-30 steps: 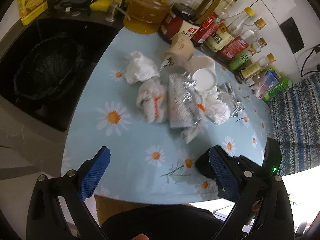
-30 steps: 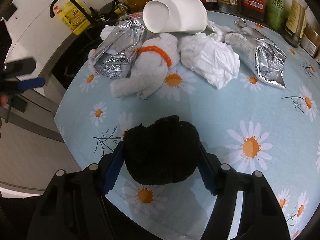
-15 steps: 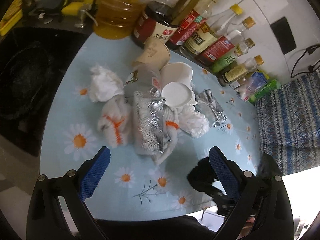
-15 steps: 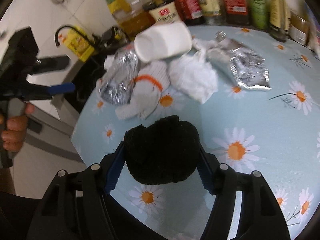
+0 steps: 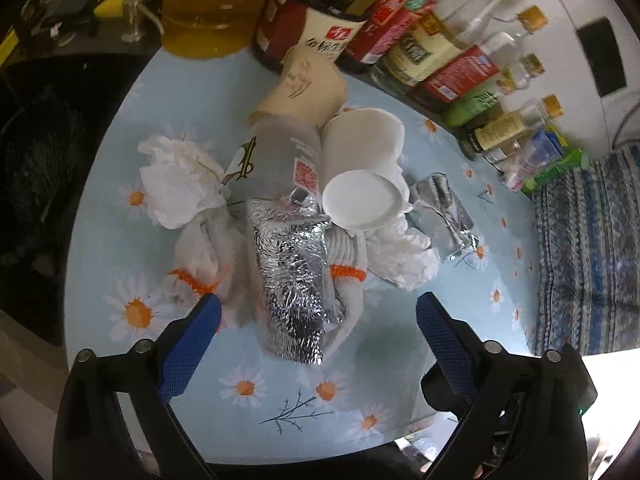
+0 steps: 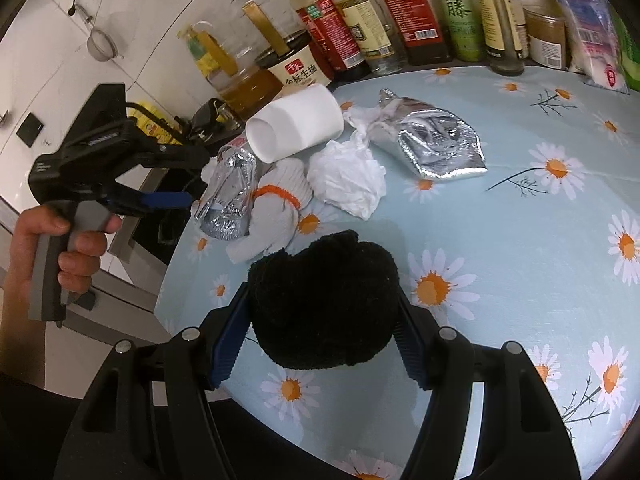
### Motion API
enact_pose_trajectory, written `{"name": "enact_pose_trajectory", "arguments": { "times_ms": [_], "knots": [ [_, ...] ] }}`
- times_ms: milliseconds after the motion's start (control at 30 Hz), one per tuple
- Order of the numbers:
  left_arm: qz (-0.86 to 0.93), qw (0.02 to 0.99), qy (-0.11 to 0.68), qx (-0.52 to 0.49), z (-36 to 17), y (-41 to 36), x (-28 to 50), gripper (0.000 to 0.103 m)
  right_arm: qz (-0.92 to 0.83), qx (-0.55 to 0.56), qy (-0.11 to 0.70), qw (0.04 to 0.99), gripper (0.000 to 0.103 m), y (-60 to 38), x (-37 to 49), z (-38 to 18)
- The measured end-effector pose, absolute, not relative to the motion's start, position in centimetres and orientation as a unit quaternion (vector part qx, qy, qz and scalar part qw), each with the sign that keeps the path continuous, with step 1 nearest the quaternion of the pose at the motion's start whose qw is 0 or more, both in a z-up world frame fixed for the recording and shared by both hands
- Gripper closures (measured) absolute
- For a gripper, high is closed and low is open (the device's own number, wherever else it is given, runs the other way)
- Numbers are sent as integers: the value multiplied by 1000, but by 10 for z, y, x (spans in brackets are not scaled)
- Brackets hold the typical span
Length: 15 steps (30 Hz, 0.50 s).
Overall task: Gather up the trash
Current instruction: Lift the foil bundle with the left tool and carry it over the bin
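While left tool [image 5: 318, 330] gapes | right tool [image 6: 322, 324] grips black cloth [image 6: 324, 300] | daisy tablecloth [image 6: 520, 240]

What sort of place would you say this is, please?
Probably a home kitchen: a row of sauce bottles and an oil jug stand along a tiled wall behind a daisy-print table, with a tap beside it.

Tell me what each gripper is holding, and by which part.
The right gripper clamps a black fuzzy wad by its two sides. The left gripper holds nothing; its fingers are spread above the foil bag.
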<state>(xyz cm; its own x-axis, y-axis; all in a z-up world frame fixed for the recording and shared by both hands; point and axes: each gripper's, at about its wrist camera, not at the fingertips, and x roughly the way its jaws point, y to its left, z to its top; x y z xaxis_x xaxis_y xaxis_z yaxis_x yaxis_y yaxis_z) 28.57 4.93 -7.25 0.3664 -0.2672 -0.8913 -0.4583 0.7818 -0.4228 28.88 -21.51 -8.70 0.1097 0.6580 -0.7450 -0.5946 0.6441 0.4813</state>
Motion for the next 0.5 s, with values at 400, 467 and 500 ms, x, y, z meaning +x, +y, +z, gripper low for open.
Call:
{"name": "enact_pose_trajectory", "arguments": {
  "times_ms": [400, 467, 500],
  "knots": [
    [71, 740, 584, -325, -98, 54, 300, 48, 415, 29, 514, 751, 37, -218, 294, -84],
    [72, 742, 583, -322, -100, 54, 300, 50, 414, 32, 515, 750, 37, -218, 295, -86],
    [72, 743, 582, -322, -100, 54, 300, 51, 413, 33, 516, 750, 37, -218, 296, -86]
  ]
}}
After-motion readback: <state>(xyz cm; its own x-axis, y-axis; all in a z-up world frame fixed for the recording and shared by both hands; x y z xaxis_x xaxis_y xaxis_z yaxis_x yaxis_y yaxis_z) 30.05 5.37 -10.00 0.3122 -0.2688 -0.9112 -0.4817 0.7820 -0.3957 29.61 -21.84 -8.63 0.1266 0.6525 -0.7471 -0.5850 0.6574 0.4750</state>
